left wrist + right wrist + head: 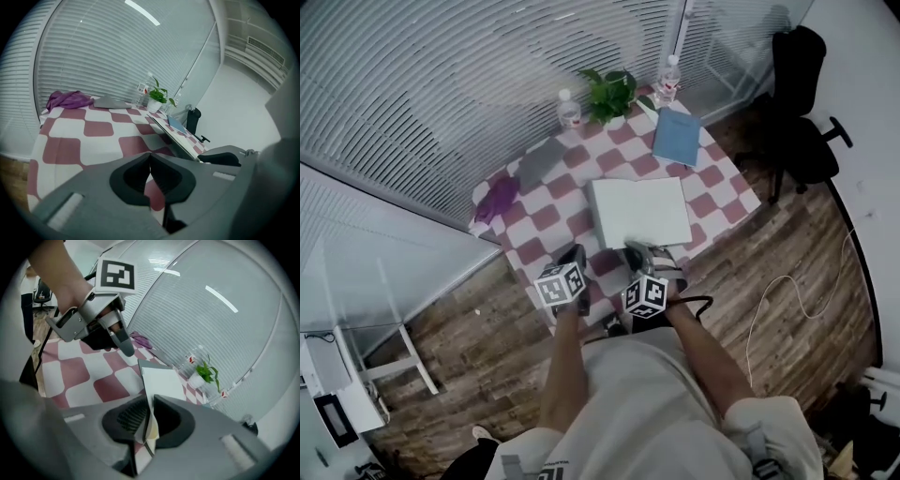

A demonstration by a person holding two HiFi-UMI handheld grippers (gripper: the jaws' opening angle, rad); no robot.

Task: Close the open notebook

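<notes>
No readable print: bottle [569, 110] labels are red but too small; only square markers on the gripper cubes. Notebook [639, 212] lies open, white pages up, mid-table toward the near edge of the table [546, 217], which has a red-and-white checked cloth. Right gripper [149, 420] is clamped on the notebook's near edge (thin pages and dark cover sit between ribbed pads). Left gripper [150, 161] has its jaws together and empty, over bare checks left of the notebook. Blue book [677, 136], plant [609, 92] and purple cloth [497, 199] line the far side.
</notes>
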